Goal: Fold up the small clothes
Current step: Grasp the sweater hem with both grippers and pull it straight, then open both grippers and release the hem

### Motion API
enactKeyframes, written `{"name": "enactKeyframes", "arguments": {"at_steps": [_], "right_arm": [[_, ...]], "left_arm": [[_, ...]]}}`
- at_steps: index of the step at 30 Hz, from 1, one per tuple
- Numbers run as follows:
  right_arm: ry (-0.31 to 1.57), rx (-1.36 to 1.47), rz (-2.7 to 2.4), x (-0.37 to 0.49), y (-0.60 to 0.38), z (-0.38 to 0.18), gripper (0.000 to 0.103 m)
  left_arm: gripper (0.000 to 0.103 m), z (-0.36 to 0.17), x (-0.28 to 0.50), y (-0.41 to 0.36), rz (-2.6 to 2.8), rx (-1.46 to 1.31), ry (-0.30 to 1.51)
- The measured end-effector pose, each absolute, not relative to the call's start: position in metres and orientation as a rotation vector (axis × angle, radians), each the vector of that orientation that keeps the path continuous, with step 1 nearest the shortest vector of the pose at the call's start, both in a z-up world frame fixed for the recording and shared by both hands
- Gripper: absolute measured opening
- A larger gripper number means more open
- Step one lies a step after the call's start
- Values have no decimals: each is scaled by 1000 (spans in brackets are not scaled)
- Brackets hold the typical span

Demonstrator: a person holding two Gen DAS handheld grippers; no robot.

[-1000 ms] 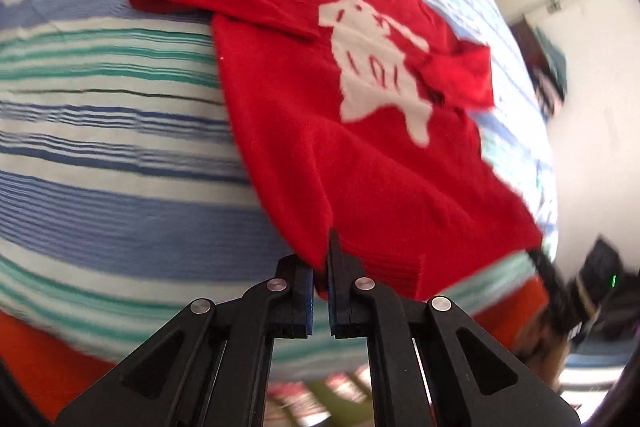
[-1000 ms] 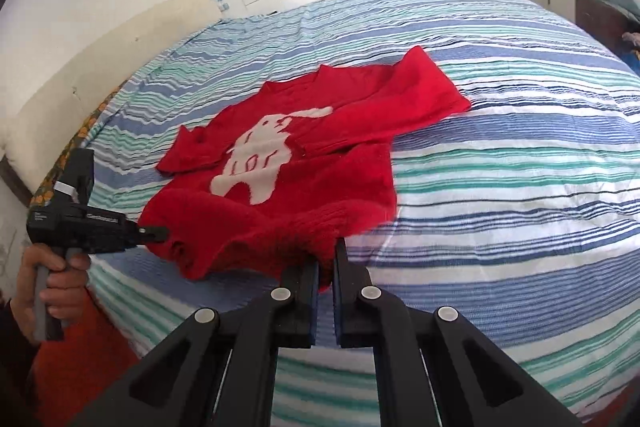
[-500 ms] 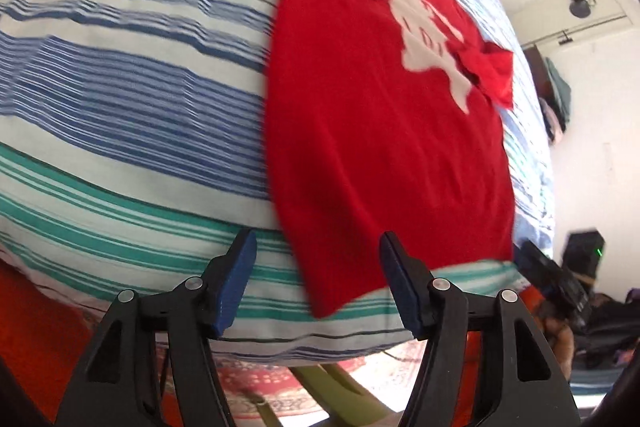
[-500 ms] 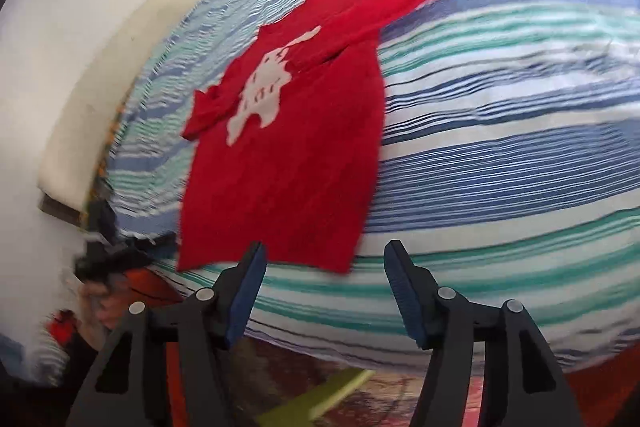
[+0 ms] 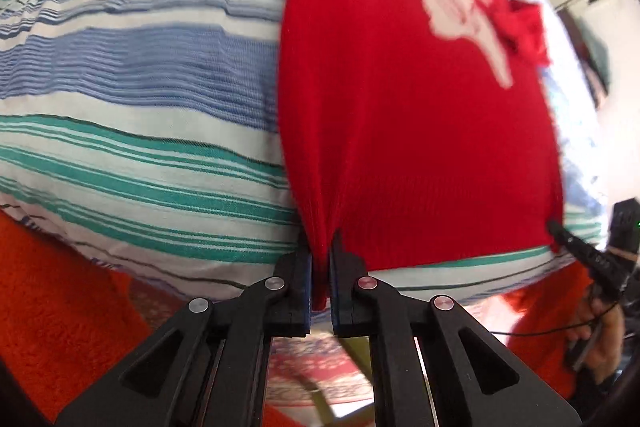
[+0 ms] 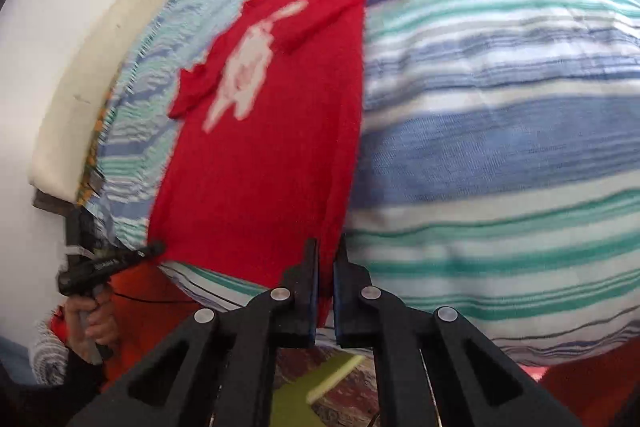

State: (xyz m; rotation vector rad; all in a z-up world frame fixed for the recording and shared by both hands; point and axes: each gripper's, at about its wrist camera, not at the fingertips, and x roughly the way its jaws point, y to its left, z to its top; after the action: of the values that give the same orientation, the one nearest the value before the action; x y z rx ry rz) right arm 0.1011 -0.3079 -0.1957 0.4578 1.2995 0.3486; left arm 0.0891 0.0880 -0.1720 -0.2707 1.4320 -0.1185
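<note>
A small red sweater (image 5: 420, 131) with a white animal figure lies stretched flat on the striped bed, its hem at the bed's near edge. My left gripper (image 5: 320, 267) is shut on the hem's left corner. My right gripper (image 6: 326, 267) is shut on the hem's right corner; the sweater (image 6: 256, 163) runs away from it toward the collar. The right gripper also shows in the left wrist view (image 5: 560, 231) at the other corner, and the left gripper shows in the right wrist view (image 6: 154, 249).
The bed (image 5: 132, 87) has a blue, teal and white striped cover and drops off just in front of the grippers. An orange rug (image 5: 60, 307) lies on the floor below. A cream headboard cushion (image 6: 100, 87) stands against the white wall.
Both grippers, open half a second ago, have shut on the hem corners. The sweater now lies pulled straight and taut toward the bed's edge.
</note>
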Motion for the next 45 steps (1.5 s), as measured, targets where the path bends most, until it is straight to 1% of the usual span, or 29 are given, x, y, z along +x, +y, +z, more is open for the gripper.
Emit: {"name": "enactKeyframes", "arguments": {"at_steps": [2, 9, 11, 12, 15, 16, 17, 18, 19, 20, 21, 22, 23, 24, 25, 27, 30, 32, 34, 35, 36, 37, 40, 41, 42, 44, 45], "right_arm": [[1314, 465, 327, 104, -306, -206, 5], [1275, 306, 311, 107, -288, -200, 5], [1262, 266, 304, 105, -284, -200, 5], [1254, 243, 301, 102, -284, -200, 5], [1233, 159, 291, 99, -280, -196, 5], [1225, 136, 287, 98, -277, -194, 6], [1220, 114, 284, 97, -275, -193, 7], [1216, 96, 283, 96, -272, -193, 10], [1213, 81, 281, 95, -270, -192, 11], [1214, 68, 277, 94, -269, -190, 12], [1217, 61, 275, 94, -268, -188, 18], [1230, 59, 283, 93, -269, -185, 30], [1245, 63, 297, 91, -272, -182, 37], [1261, 65, 303, 89, -276, -177, 54], [1274, 55, 303, 86, -282, -172, 64], [1270, -12, 273, 83, -294, -157, 64], [1197, -219, 195, 95, -307, -124, 64], [1105, -360, 208, 119, -300, -99, 64], [989, -454, 302, 147, -276, -82, 65], [926, -485, 383, 160, -261, -79, 68], [884, -507, 464, 173, -247, -81, 76], [865, -531, 522, 186, -233, -87, 78], [892, -657, 595, 232, -193, -135, 76], [900, -690, 605, 244, -185, -150, 73], [900, -720, 622, 254, -177, -165, 69], [881, -770, 641, 268, -170, -189, 65], [883, -761, 643, 277, -171, -199, 54]], "left_arm": [[5, -173, 91, 86, -111, -260, 1427], [6, -176, 83, 71, -80, -148, 1387], [10, -175, 82, 61, -65, -91, 1369], [11, -174, 81, 59, -60, -66, 1360], [16, -171, 80, 51, -45, -2, 1337], [21, -169, 80, 50, -40, 13, 1332], [31, -168, 80, 48, -35, 23, 1329], [37, -166, 78, 47, -19, 45, 1326], [54, -164, 77, 46, -1, 68, 1328], [76, -162, 75, 46, 31, 107, 1336], [84, -160, 73, 45, 79, 163, 1352], [88, -158, 69, 46, 114, 203, 1369], [86, -156, 65, 49, 134, 233, 1381], [86, -153, 58, 54, 152, 251, 1384], [86, -145, 57, 56, 173, 248, 1372], [86, -124, 54, 66, 200, 202, 1308], [86, -95, 61, 89, 268, 142, 1178], [87, -84, 71, 104, 322, 84, 1102], [87, -82, 84, 114, 356, -7, 1077], [87, -84, 85, 121, 360, -45, 1076], [87, -86, 87, 124, 365, -83, 1079], [86, -89, 85, 126, 366, -115, 1086], [86, -94, 71, 124, 373, -120, 1109], [86, -96, 67, 126, 390, -109, 1115], [86, -98, 62, 126, 404, -104, 1122], [86, -106, 56, 129, 409, -118, 1153], [86, -110, 53, 130, 408, -132, 1172]]}}
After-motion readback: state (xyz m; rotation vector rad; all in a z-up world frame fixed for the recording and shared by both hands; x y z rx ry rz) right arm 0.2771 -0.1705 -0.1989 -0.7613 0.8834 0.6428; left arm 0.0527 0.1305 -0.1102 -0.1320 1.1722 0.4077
